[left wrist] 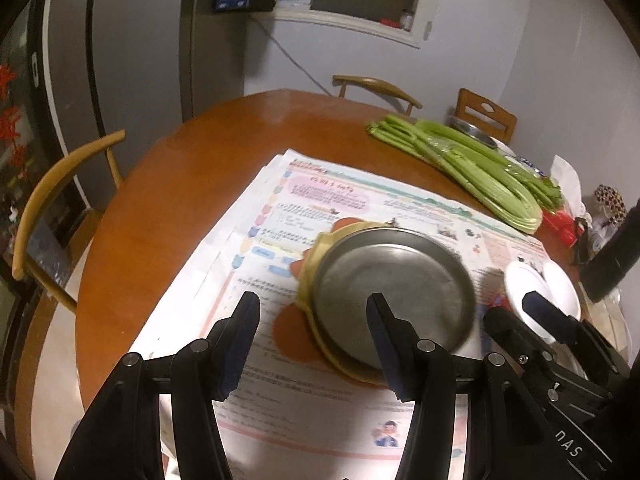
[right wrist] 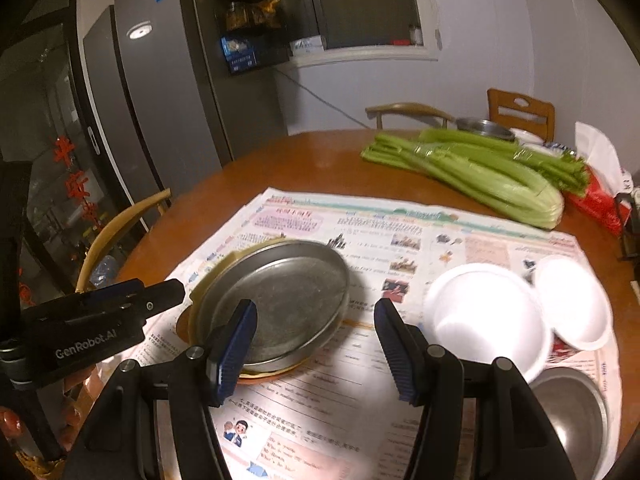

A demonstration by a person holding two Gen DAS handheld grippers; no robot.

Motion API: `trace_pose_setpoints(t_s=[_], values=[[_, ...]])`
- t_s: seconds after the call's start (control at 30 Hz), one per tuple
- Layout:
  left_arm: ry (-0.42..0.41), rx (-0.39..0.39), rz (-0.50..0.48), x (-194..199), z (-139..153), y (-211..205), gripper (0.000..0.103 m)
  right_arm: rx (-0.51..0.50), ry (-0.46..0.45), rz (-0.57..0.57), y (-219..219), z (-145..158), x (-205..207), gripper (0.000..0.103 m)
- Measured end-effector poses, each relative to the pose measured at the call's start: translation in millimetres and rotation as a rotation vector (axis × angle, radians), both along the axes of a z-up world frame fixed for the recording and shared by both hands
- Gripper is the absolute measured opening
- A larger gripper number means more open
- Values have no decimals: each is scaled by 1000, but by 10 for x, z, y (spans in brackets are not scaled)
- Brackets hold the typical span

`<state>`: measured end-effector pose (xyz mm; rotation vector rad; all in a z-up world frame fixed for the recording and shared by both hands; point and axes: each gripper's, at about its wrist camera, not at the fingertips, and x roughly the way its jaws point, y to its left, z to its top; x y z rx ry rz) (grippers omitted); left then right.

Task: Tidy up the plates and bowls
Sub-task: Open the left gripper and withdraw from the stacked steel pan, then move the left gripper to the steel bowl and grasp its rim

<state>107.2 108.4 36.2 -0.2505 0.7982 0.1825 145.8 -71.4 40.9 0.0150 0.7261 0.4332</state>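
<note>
A round wooden worktop (right wrist: 320,160) stood by a grey fridge (right wrist: 160,100), spread with newspaper (right wrist: 400,240). On it a dull metal plate (right wrist: 276,300) sat atop a yellow plate (left wrist: 308,272), with white foam bowls (right wrist: 484,316) to the right and celery (right wrist: 480,176) beyond. Left tool (left wrist: 314,340) and right tool (right wrist: 316,344) hovered released, grasping nothing.

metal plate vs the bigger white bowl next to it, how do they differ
The metal plate is dull grey steel; the white bowl is plain white, seemingly foam. The metal plate is shallow and flat-bottomed; the white bowl is deeper with rounded walls. The metal plate rests stacked on a yellow plate; the white bowl sits beside a smaller white bowl. Both are round, empty, upright and over the newspaper.
</note>
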Motion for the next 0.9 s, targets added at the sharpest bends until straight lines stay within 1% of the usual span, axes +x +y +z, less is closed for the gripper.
trace_pose_setpoints(t_s=[0.2, 0.3, 0.37, 0.53, 0.67, 0.73, 0.8, 0.9], values=[[-30, 16, -41, -84, 200, -295, 57, 7, -54, -27, -260, 221, -170, 61], [-38, 13, -56, -81, 282, -446, 57, 14, -64, -39, -400, 309, -239, 61], [-41, 1, -84, -79, 342, -576, 57, 25, -69, -47, -528, 368, -294, 61], [-52, 1, -158, -101, 483, -942, 57, 38, -90, -93, -877, 494, -394, 61], [-60, 16, -214, -127, 554, -1234, 57, 42, -102, -134, -1150, 565, -465, 61], [-60, 10, -246, -129, 580, -1359, 57, 44, -107, -149, -1248, 596, -500, 61], [-51, -19, -290, -131, 585, -1492, 57, 50, -109, -163, -1369, 626, -534, 61], [-35, -37, -319, -133, 568, -1623, 57, 48, -108, -186, -1520, 655, -582, 61]])
